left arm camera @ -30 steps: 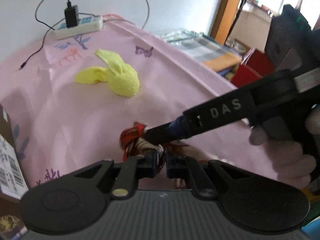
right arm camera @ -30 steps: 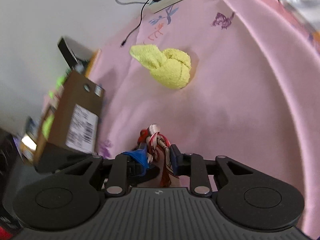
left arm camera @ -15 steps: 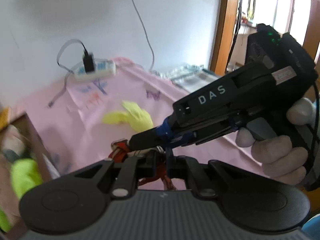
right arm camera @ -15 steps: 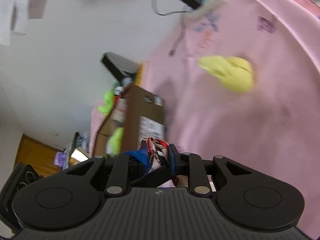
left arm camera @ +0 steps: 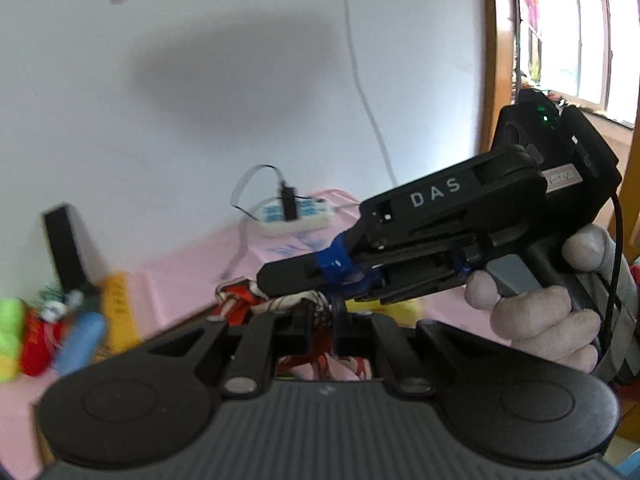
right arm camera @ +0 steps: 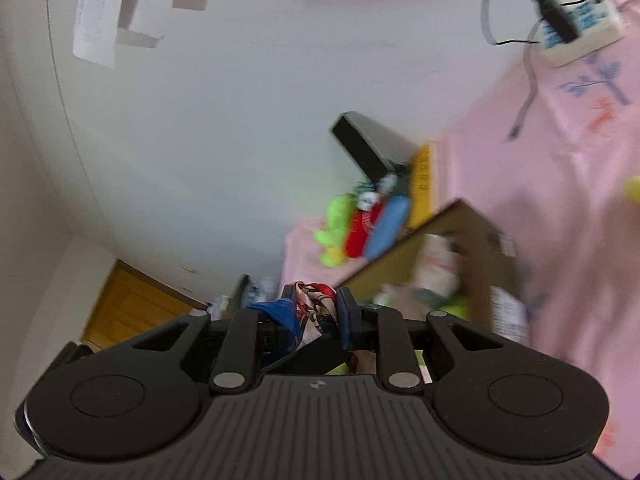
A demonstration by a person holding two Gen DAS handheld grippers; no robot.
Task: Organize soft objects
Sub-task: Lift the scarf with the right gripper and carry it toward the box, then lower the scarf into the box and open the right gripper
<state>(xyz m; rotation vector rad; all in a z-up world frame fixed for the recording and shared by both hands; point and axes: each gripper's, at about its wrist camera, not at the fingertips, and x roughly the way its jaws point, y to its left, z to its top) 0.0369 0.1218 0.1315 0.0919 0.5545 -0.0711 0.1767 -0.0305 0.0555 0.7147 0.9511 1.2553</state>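
Both hand-held grippers are closed on one thing: a red-and-white patterned cloth [left arm camera: 276, 308], which is pinched between the narrowed jaws of the left hand-held gripper [left arm camera: 320, 320] and also between those of the right hand-held gripper [right arm camera: 316, 316], whose taped finger is seen crossing just ahead of the left one. The cloth is held up in the air, clear of the pink surface [right arm camera: 568, 208].

A second ago the cloth was being gripped low over the pink surface, with the yellow soft toy [right arm camera: 634, 188] lying ahead of the fingers. Since then both grippers have been lifted and swung; the wall now fills most of each view, and the toy has been left at the far right edge of the right wrist view. Brought into sight instead are the open cardboard box [right arm camera: 460, 248], ahead and right of the right fingers, and beyond it a pile of plush toys [right arm camera: 360, 228].

It is judged that the cloth is being carried toward the box, with release not yet made.
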